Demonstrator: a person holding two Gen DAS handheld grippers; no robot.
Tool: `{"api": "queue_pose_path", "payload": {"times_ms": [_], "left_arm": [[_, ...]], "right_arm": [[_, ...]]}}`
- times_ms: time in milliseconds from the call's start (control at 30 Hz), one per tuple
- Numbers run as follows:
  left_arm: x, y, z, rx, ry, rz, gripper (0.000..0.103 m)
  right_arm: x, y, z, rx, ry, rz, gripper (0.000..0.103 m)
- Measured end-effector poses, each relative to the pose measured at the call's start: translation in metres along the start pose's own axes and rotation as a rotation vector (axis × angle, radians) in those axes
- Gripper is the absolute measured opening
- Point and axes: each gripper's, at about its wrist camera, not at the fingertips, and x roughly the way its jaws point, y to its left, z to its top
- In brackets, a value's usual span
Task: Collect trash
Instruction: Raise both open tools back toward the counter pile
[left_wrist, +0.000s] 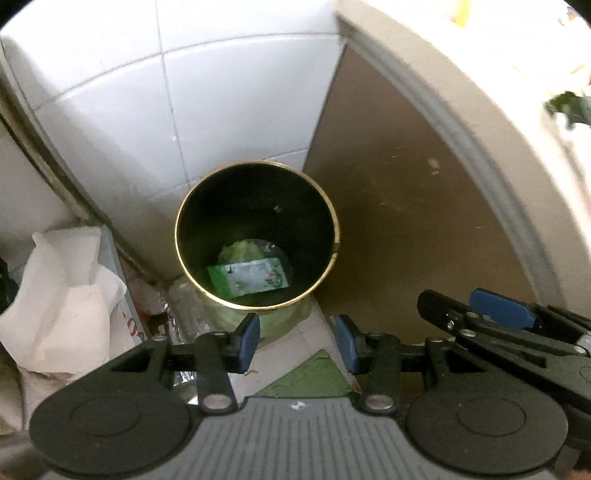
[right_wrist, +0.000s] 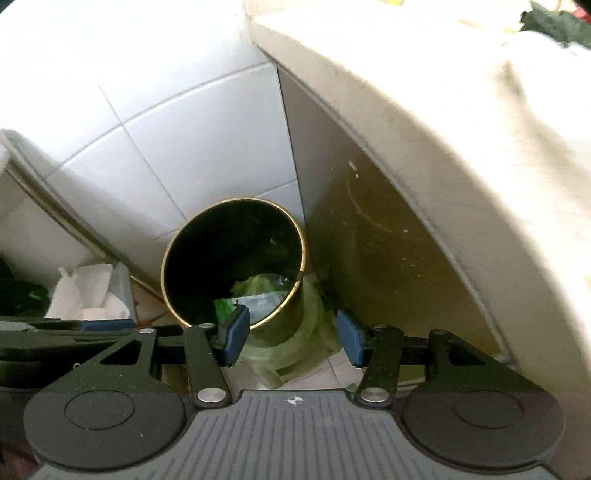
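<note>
Left gripper (left_wrist: 298, 341) and right gripper (right_wrist: 293, 338) both spread wide, nothing held — bin (left_wrist: 325, 206) seen just ahead of fingertips, green packet (left_wrist: 247, 276) inside.

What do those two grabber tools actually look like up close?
Both look alike. The left gripper and right gripper each have two flat blue pads on black linkage arms joined with silver rivets. The arms pivot on two round black discs beside a ribbed grey body with a small crosshair mark. No cables or sleeves show.
</note>
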Motion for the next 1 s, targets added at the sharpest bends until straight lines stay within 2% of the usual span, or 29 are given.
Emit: {"api": "queue_pose_path", "payload": {"times_ms": [167,333,500,600,667,733,833,1000], "left_arm": [[-0.035,-0.012,0.009,0.068,-0.084,-0.05,0.04],[-0.064,-0.032,0.023,0.156,-0.177,-0.115,0.04],[-0.084,-0.062,0.032,0.251,-0.246,-0.214,0.04],[-0.092,-0.083,0.04,0.311,-0.268,-0.293,0.04],[-0.096,-0.099,0.046,0.346,-0.278,-0.333,0.044],[-0.101,-0.115,0.049,0.391,-0.297,-0.364,0.046],[-0.104,-0.139,0.053,0.443,-0.318,-0.395,0.049],[-0.101,-0.169,0.062,0.461,-0.306,-0.446,0.055]], "right_arm": [[-0.036,0.0,0.005,-0.007,-0.103,-0.011,0.06],[-0.076,-0.005,0.011,0.005,-0.241,-0.066,0.062],[-0.108,-0.017,0.01,0.033,-0.36,-0.15,0.063],[-0.13,-0.033,0.008,0.069,-0.423,-0.204,0.072],[-0.143,-0.043,0.004,0.092,-0.469,-0.236,0.077],[-0.154,-0.053,0.002,0.095,-0.511,-0.274,0.078],[-0.169,-0.07,0.001,0.112,-0.546,-0.333,0.081],[-0.181,-0.098,-0.001,0.15,-0.55,-0.391,0.083]]}}
